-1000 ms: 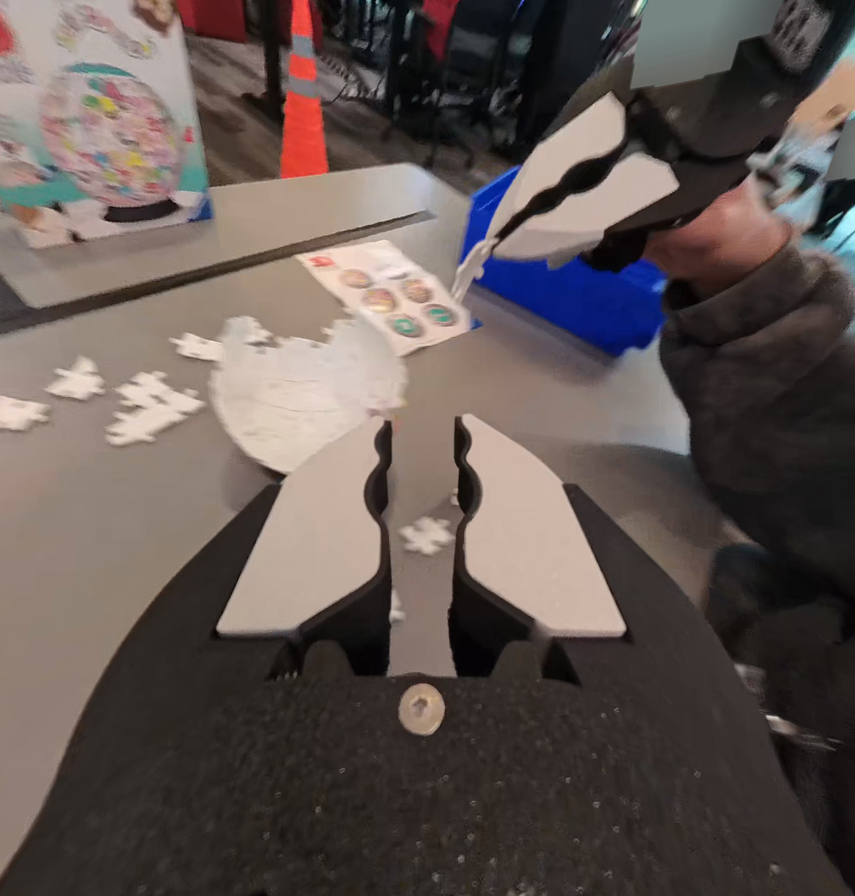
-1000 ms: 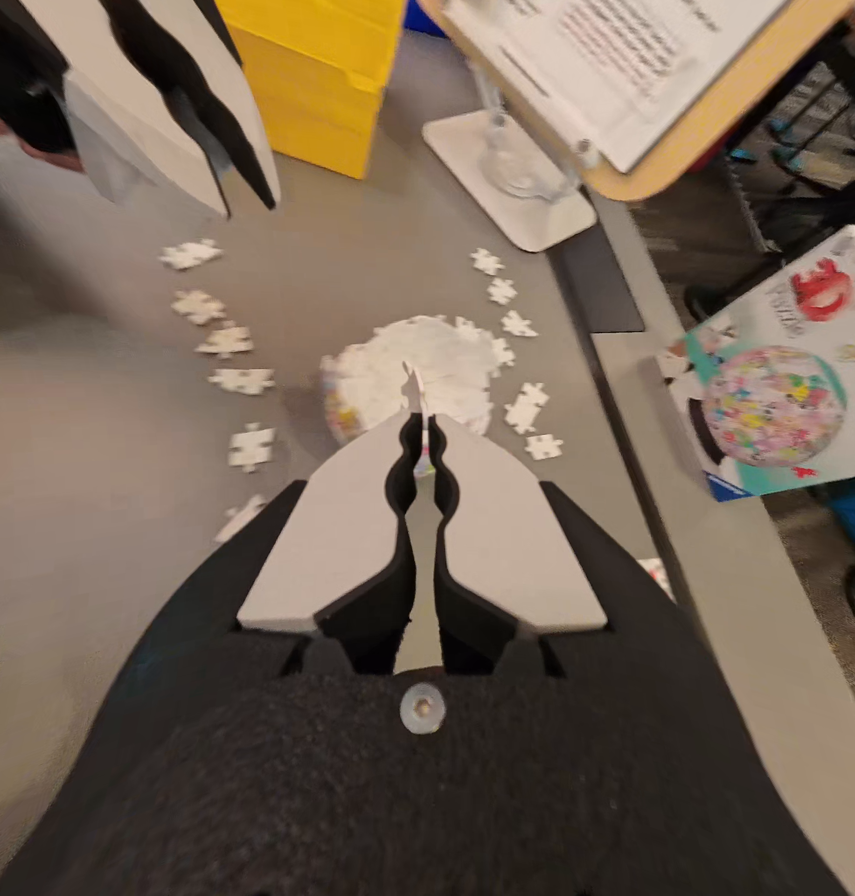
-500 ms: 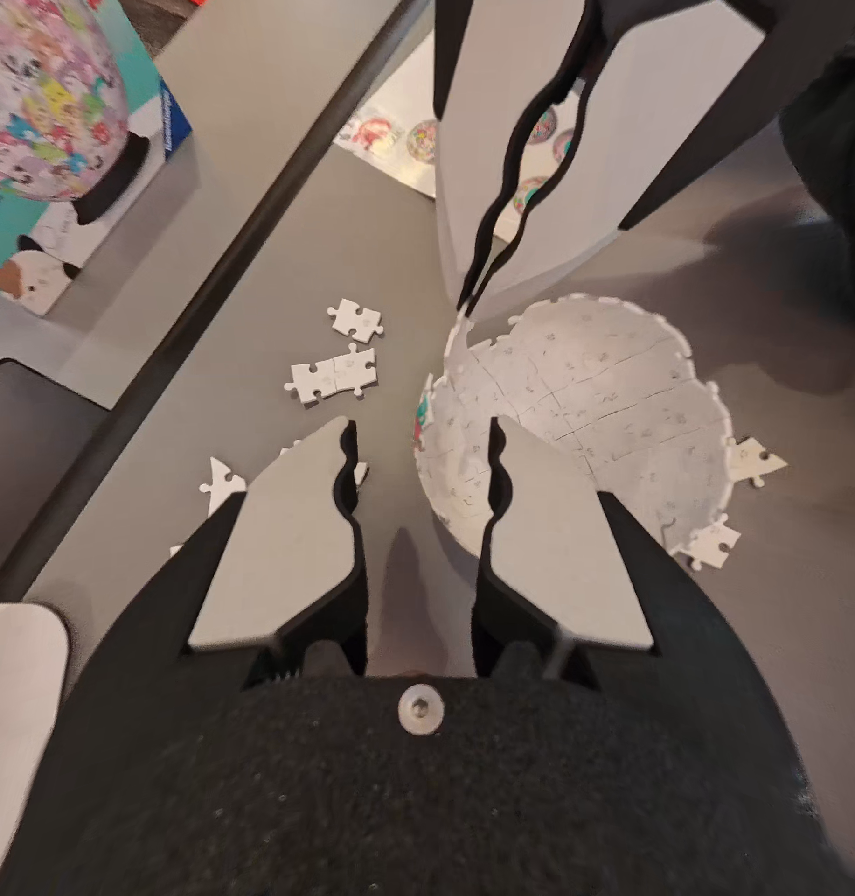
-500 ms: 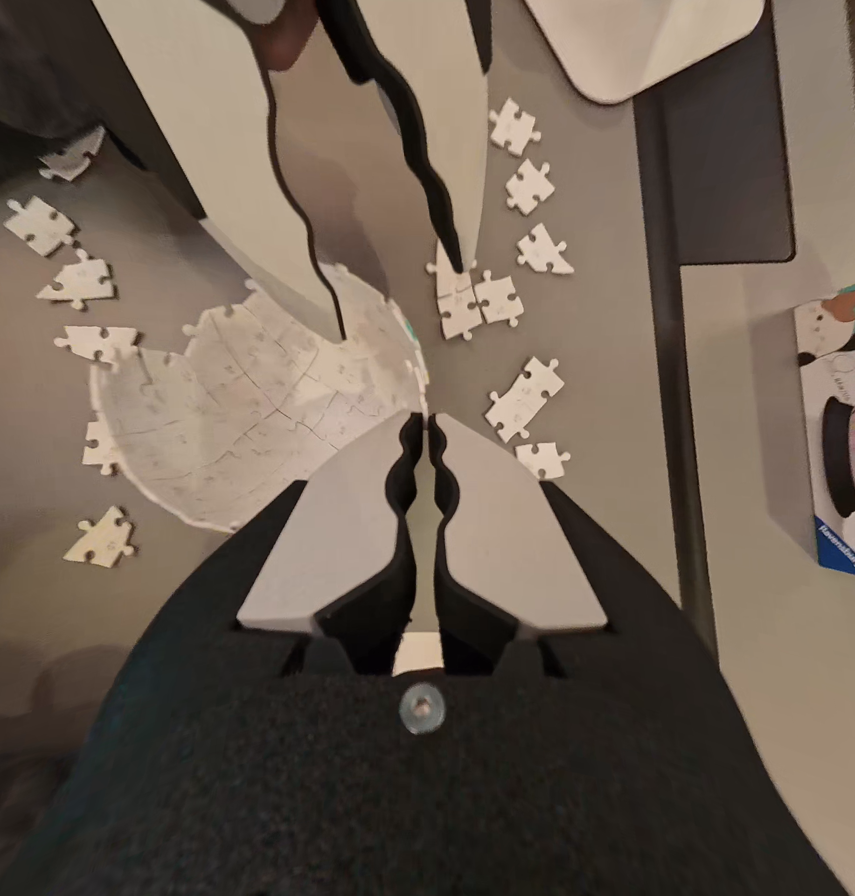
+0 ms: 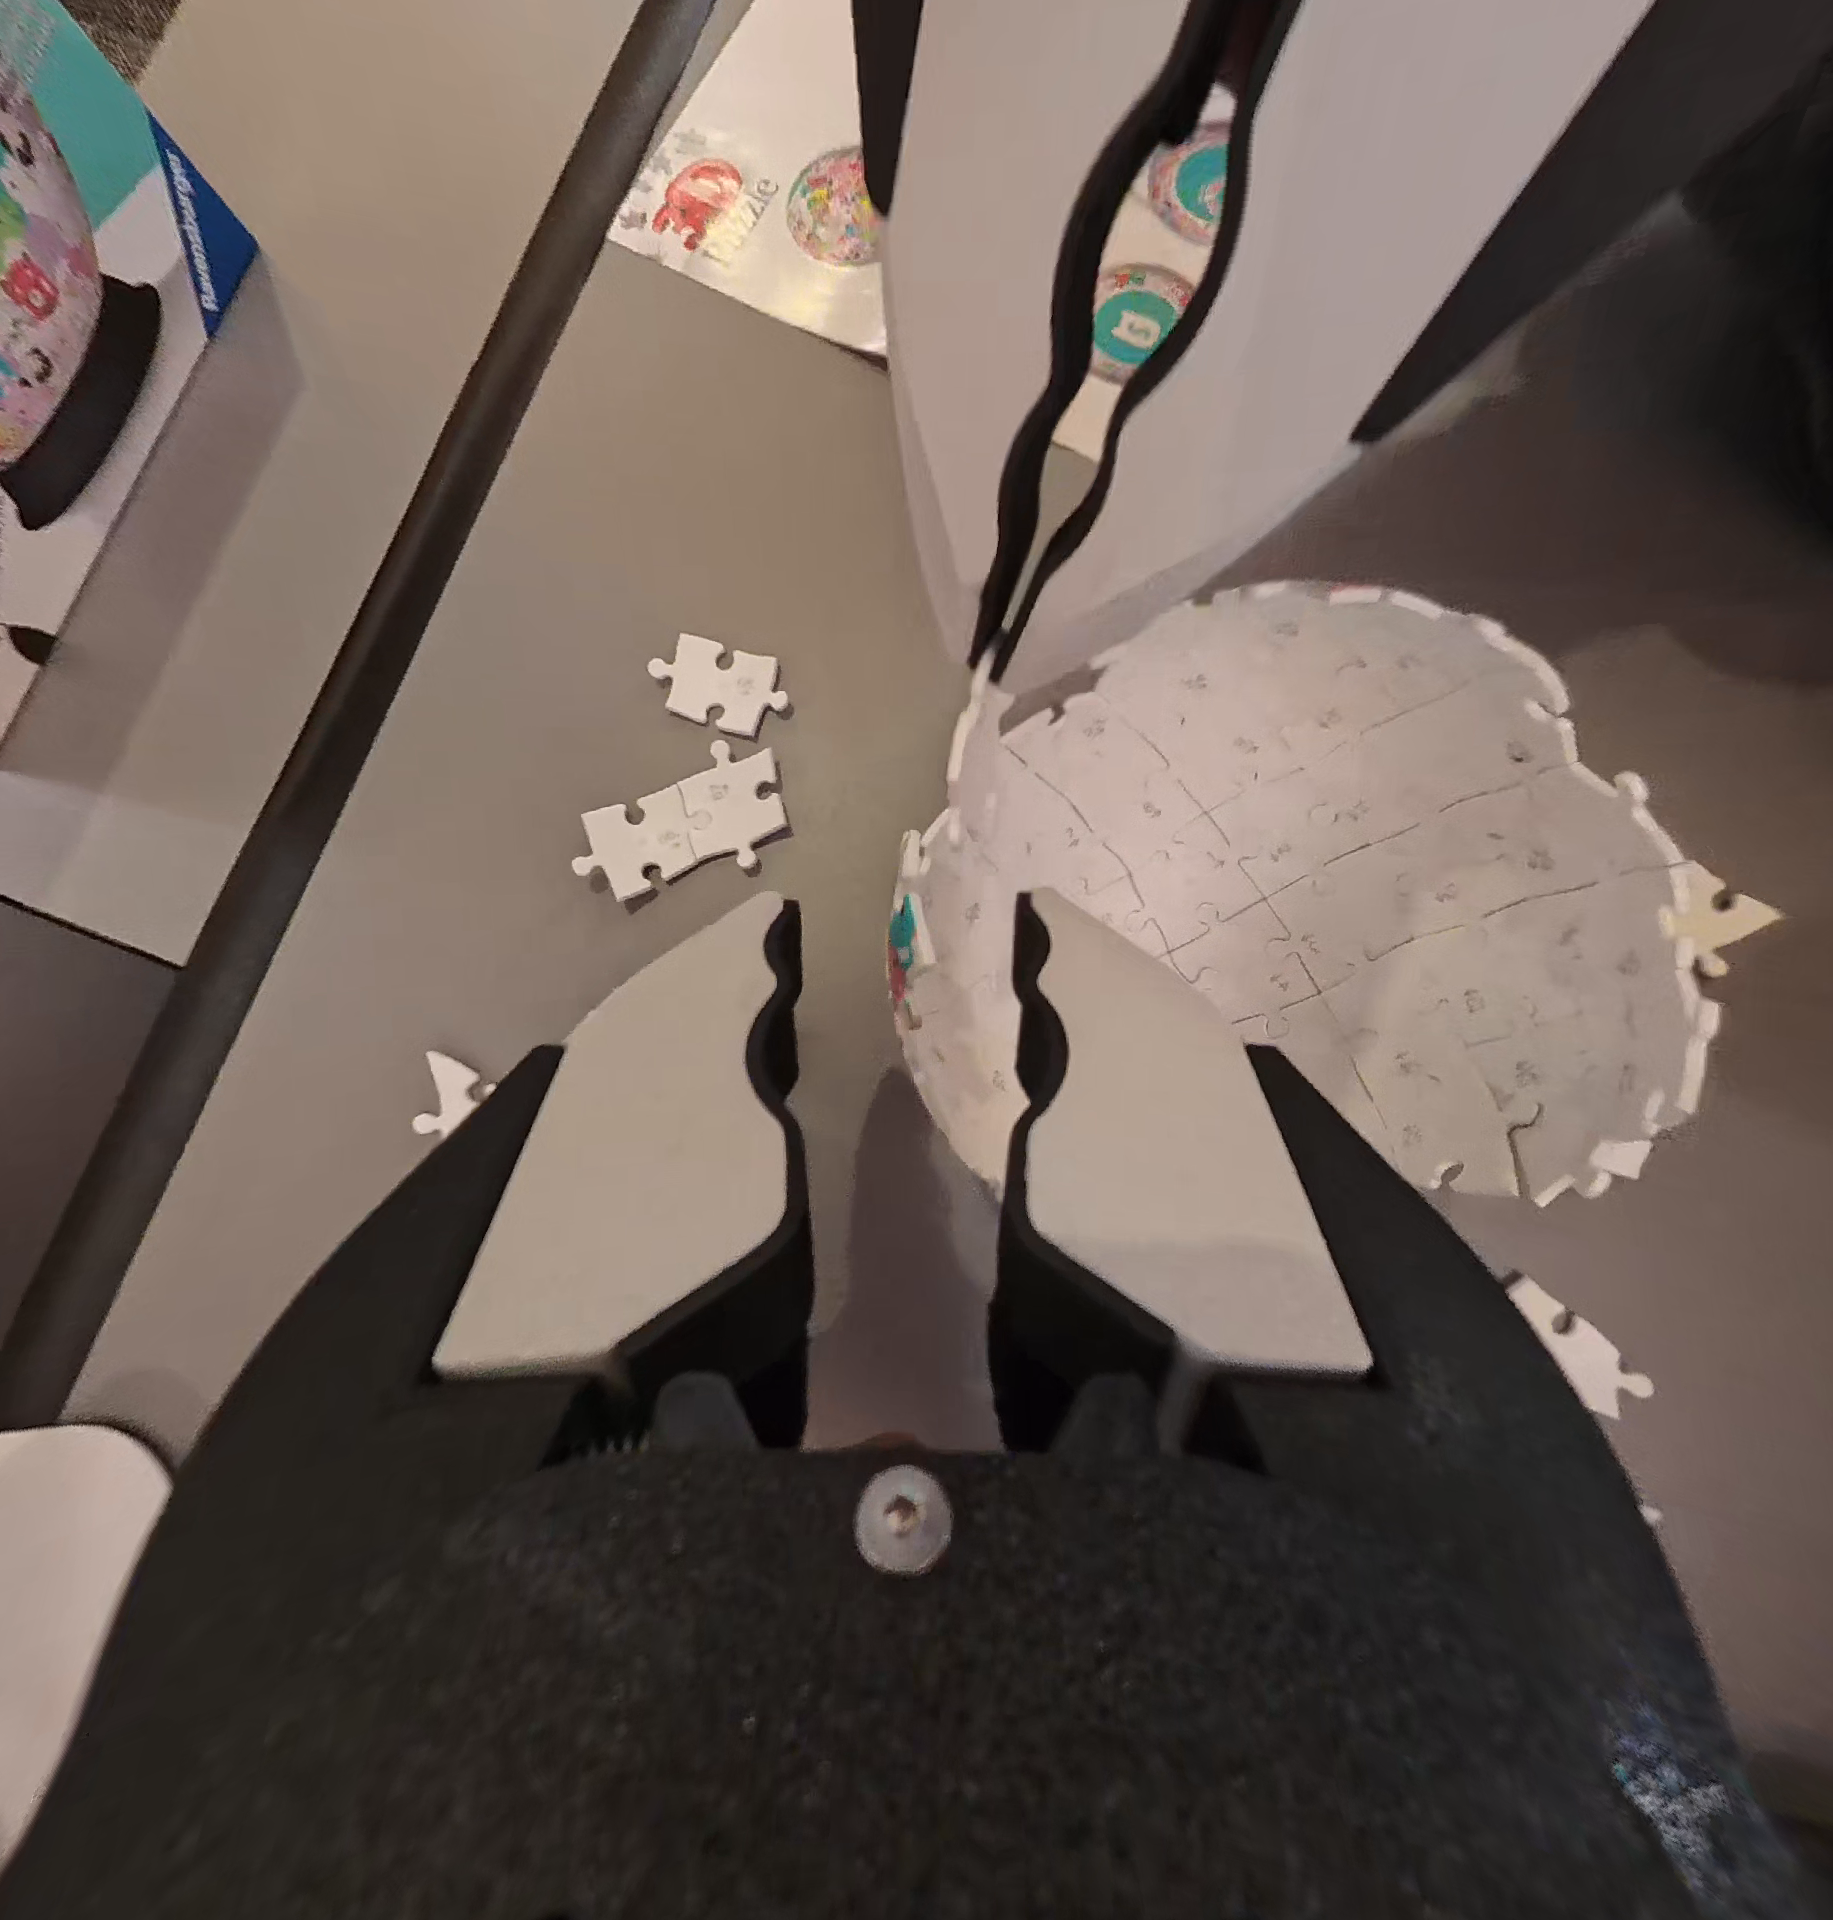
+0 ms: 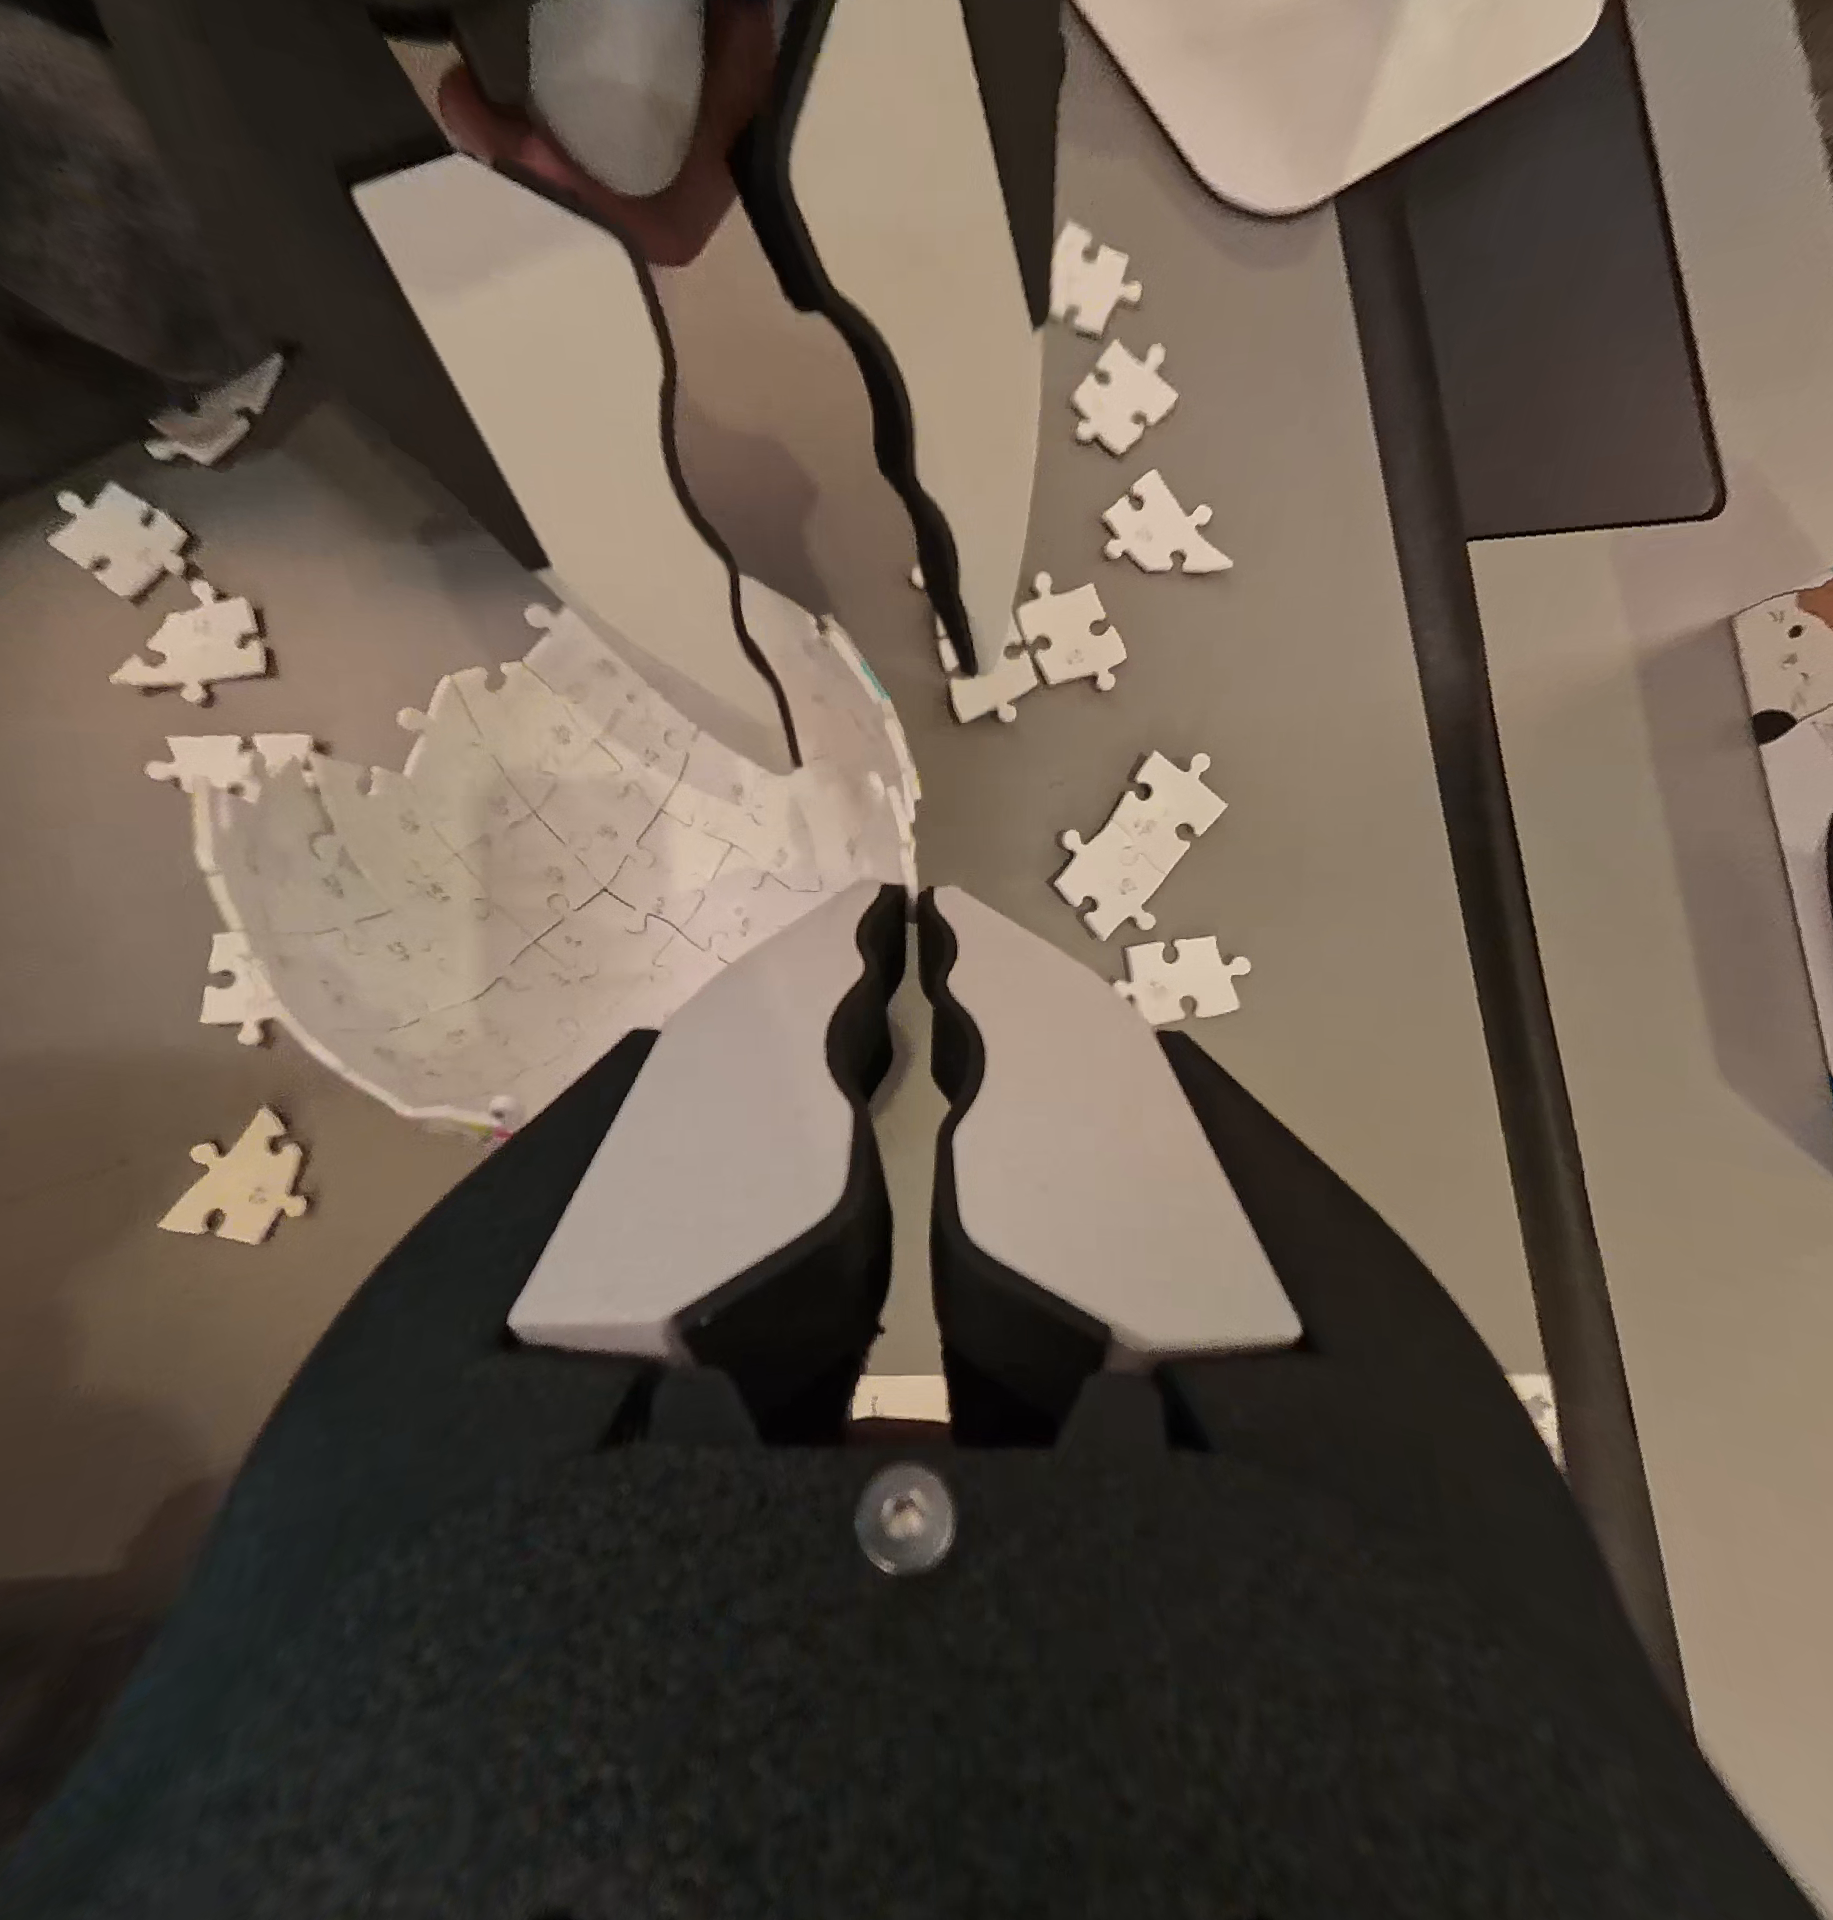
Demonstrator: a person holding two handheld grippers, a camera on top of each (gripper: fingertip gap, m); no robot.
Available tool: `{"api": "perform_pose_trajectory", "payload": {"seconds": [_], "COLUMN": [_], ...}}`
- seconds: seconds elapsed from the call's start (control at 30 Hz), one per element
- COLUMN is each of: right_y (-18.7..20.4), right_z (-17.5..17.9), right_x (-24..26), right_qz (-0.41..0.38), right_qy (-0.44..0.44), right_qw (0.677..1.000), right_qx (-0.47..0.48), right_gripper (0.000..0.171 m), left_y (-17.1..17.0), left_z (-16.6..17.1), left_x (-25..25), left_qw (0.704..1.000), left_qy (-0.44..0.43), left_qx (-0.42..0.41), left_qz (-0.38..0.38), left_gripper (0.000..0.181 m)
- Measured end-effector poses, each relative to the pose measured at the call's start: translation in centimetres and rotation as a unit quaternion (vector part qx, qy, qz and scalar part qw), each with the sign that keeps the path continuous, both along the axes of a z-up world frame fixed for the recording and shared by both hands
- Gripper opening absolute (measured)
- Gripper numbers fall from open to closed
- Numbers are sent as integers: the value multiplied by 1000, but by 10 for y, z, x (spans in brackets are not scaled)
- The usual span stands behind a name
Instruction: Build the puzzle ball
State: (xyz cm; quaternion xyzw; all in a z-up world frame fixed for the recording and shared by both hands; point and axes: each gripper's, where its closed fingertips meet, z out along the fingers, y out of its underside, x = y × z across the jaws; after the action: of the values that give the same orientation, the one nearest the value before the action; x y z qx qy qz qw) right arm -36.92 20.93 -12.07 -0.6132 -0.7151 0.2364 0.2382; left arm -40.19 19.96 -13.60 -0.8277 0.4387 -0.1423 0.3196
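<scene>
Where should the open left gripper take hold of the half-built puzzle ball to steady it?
Probably at the near rim of the half-built puzzle ball, from above, one finger inside and one outside. It is a thin open shell lying cup-up, so only the wall edge fits between the jaws. The left gripper already straddles it.

A part-built puzzle shell (image 5: 1338, 894) sits on the table (image 5: 683, 499), loose pieces (image 6: 1140, 842) scattered around it. In the left wrist view, two joined pieces (image 5: 683, 826) lie left of the shell, a leaflet (image 5: 766, 239) beyond, the puzzle box (image 5: 50, 343) at far left. The right claw (image 5: 995, 660) meets the shell's far rim; the left claw (image 5: 901, 914) straddles its near edge.
</scene>
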Motion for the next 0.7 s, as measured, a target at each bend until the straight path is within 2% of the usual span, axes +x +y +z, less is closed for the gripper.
{"api": "perform_pose_trajectory", "payload": {"seconds": [0.23,0.37,0.47,0.63,0.7], "right_y": [-6,-16,-16,-18,-20], "right_z": [29,46,48,44,44], "right_x": [0,-6,-6,-6,-8], "right_qz": [11,24,25,29,31], "right_qy": [56,100,108,103,102], "right_qw": [998,993,992,992,992], "right_qx": [-25,-57,-61,-66,-68], "right_gripper": [2,2,3,3,3], "left_y": [-4,-10,-14,-15,-16], "left_z": [18,33,43,64,64], "left_x": [6,16,19,14,11], "left_qw": [999,997,994,986,986], "left_qy": [-20,-59,-95,-165,-162], "left_qx": [20,29,18,-3,-11], "left_qz": [-13,-31,-41,-30,-30], "left_gripper": [34,24,4,1,1]}}
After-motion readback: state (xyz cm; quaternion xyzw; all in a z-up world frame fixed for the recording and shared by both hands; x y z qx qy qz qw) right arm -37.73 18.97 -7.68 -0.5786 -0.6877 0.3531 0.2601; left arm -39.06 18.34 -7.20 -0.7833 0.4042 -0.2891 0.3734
